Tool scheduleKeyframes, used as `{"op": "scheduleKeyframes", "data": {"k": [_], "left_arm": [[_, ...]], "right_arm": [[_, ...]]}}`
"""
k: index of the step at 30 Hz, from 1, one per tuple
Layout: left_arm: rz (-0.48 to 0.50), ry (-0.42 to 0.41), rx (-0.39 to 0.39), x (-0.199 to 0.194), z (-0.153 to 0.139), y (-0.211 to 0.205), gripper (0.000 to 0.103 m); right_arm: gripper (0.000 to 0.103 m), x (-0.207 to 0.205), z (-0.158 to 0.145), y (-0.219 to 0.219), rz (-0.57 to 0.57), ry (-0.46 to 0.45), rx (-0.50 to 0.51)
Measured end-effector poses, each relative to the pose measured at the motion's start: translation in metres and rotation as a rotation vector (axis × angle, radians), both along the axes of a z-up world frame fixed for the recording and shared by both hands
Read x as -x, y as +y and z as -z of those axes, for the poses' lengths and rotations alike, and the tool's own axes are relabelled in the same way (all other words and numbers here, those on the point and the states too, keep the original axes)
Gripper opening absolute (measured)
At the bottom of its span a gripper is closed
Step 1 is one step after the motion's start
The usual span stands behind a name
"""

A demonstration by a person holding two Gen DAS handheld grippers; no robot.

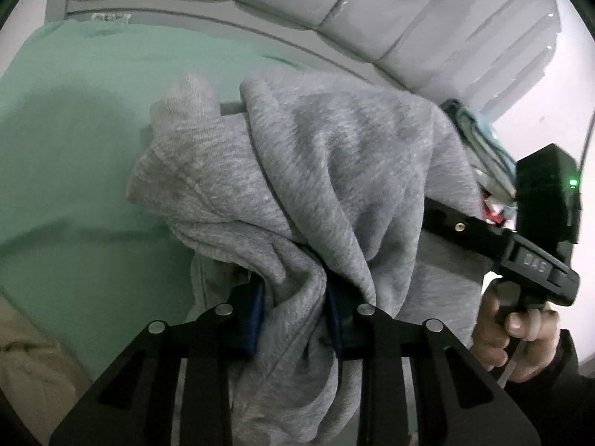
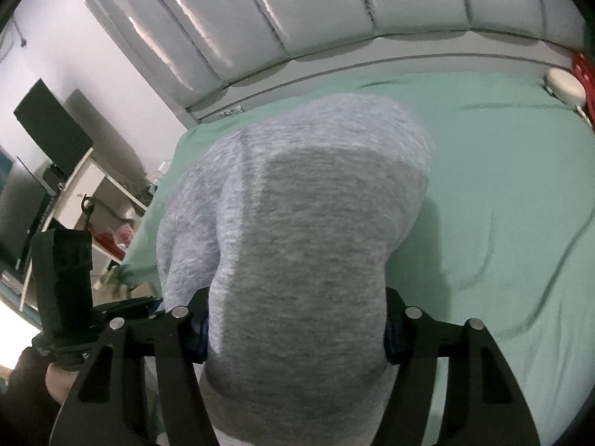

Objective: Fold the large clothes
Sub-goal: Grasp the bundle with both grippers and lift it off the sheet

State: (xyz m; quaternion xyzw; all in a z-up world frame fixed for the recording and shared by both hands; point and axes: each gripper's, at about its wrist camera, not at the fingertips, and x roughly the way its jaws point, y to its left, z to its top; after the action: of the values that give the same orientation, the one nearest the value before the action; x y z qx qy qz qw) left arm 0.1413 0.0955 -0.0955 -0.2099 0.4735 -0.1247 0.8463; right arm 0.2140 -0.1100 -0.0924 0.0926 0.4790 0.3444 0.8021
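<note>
Both grippers pinch bunched, heathered grey sweatshirt (image 1: 316, 171) fabric.

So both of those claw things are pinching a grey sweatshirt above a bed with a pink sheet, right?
Not quite: the sheet is mint green, as the right wrist view shows. The rest holds: the left gripper and right gripper both pinch the grey sweatshirt above the bed.

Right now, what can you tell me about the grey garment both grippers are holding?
The grey garment is a heathered, fleecy knit, like a sweatshirt, with a ribbed cuff or hem at one end. It is bunched and draped, not yet folded, held above the green bed sheet. The left gripper pinches a gathered wad between its blue pads; the right gripper clamps a thicker bundle that hides most of its view. Its full shape cannot be made out.
</note>
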Motion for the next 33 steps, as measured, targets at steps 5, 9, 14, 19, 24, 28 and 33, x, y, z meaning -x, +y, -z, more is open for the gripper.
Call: {"op": "scheduleKeyframes", "data": {"k": [5,9,14,19,24,28,33], "left_arm": [[0.008,0.004,0.001,0.027,-0.015,-0.008,0.029],[0.004,0.046,0.007,0.052,-0.019,-0.010,0.030],[-0.004,0.086,-0.039,0.081,-0.030,-0.013,0.030],[-0.048,0.144,-0.138,0.095,-0.036,-0.015,0.030],[-0.072,0.209,-0.171,0.086,-0.026,-0.016,0.030],[-0.071,0.216,-0.211,0.084,-0.026,-0.020,0.030],[-0.084,0.263,-0.197,0.077,-0.017,-0.022,0.030]], "right_arm": [[0.066,0.025,-0.011,-0.010,0.004,0.011,-0.024],[0.066,0.051,-0.014,-0.012,-0.004,0.022,-0.035],[0.065,0.082,-0.003,-0.019,-0.003,0.091,-0.110],[0.065,0.102,0.003,-0.007,-0.018,0.110,-0.134],[0.065,0.107,0.011,0.000,-0.018,0.124,-0.126],[0.065,0.107,0.016,0.000,-0.001,0.133,-0.147],[0.065,0.105,0.028,-0.002,-0.016,0.153,-0.141]]}}
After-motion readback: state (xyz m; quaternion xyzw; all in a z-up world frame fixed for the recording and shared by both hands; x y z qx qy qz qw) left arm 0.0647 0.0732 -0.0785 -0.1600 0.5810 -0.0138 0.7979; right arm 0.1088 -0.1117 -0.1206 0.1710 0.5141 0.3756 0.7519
